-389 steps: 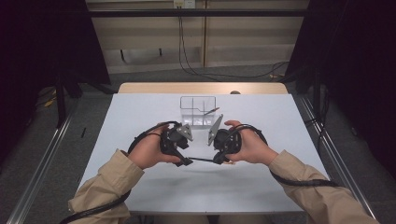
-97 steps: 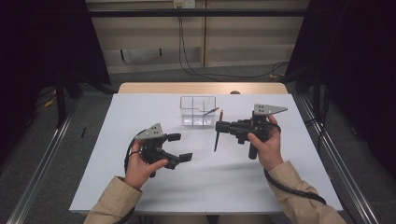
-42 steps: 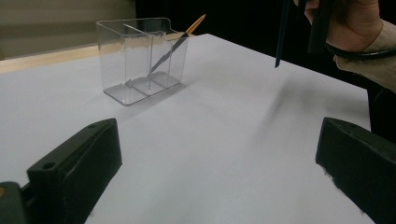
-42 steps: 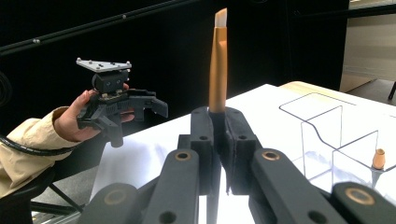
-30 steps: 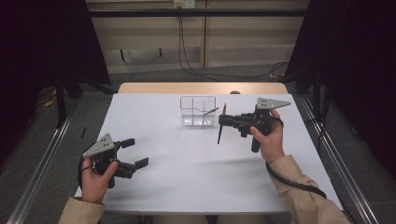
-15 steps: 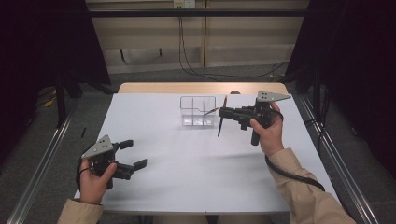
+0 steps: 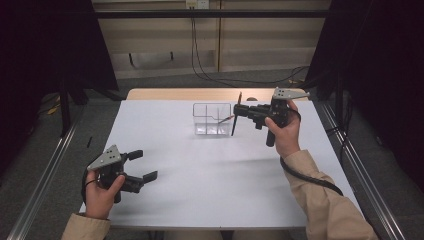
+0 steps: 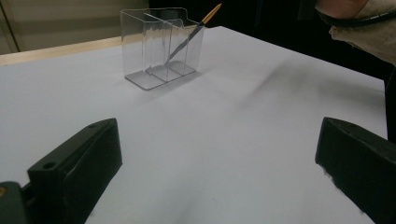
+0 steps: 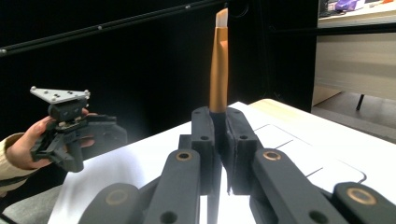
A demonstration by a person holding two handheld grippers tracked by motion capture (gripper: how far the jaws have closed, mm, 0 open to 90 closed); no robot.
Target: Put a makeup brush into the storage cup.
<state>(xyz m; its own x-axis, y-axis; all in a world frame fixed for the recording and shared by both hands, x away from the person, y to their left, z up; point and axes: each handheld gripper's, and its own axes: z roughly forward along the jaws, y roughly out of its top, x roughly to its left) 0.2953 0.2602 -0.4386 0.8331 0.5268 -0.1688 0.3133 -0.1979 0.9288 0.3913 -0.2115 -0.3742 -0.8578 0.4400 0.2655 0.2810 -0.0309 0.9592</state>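
Jaws of the right gripper (image 7: 240, 110) clamp a pencil (image 7: 236, 114) beside the clear organizer (image 7: 212, 120).

White table (image 7: 210, 175); clear divided holder (image 7: 212, 120) standing toward far edge.

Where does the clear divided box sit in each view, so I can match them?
High view: clear divided box at the table's far middle, left of the right hand-held gripper gripping a stick.
Left gripper view: box at upper left.
Right gripper view: faint outlines right of the jaws, probably its rim.
Shared landmark: the white table.
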